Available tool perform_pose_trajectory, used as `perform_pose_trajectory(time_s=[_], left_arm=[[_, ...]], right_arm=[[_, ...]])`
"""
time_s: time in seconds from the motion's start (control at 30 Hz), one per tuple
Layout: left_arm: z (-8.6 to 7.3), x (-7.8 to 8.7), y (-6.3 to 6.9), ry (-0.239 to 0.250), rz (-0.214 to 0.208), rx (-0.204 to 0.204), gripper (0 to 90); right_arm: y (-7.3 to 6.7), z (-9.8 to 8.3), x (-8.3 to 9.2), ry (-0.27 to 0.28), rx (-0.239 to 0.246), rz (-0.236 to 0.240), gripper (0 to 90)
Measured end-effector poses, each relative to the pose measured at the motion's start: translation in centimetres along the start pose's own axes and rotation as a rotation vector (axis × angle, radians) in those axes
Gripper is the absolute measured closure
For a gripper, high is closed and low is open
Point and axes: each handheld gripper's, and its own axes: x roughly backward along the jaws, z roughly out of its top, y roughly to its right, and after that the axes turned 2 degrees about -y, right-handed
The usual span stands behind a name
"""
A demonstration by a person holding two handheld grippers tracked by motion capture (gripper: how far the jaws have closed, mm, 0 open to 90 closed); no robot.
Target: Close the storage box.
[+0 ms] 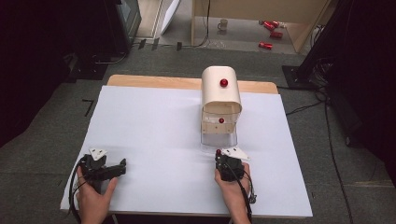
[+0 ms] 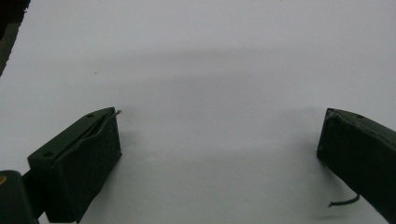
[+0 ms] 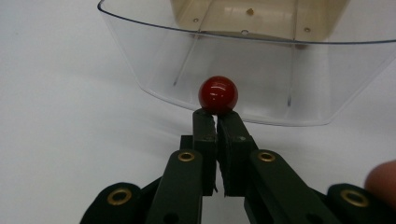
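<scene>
The right gripper (image 3: 215, 113) was seen with jaws nearly closed, its tips at a red knob (image 3: 218, 94) on the clear flap (image 3: 140, 60) of a cream bread box (image 1: 221, 88) (whether the knob was truly pinched could not be told). The left gripper (image 2: 219, 135) was held wide open, nothing between its jaws, over the white table sheet (image 1: 154, 135), well apart from the box.

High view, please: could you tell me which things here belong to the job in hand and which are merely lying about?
In the job: right gripper, shut on the red knob; clear flap; cream box.
Lying about: mug and red cans on the floor; left gripper, open, idle.
</scene>
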Motion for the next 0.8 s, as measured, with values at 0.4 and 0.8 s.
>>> perform_pose_trajectory(time_s=[0.4, 0.8], left_arm=[[0.0, 0.0, 0.0, 0.001, 0.0, 0.001, 0.0], [0.0, 0.0, 0.0, 0.001, 0.0, 0.001, 0.0]], right_arm=[[0.7, 2.0, -1.4, 0.018, -0.021, -0.015, 87.0], [1.2, 3.7, -2.8, 0.025, -0.063, 0.003, 85.7]])
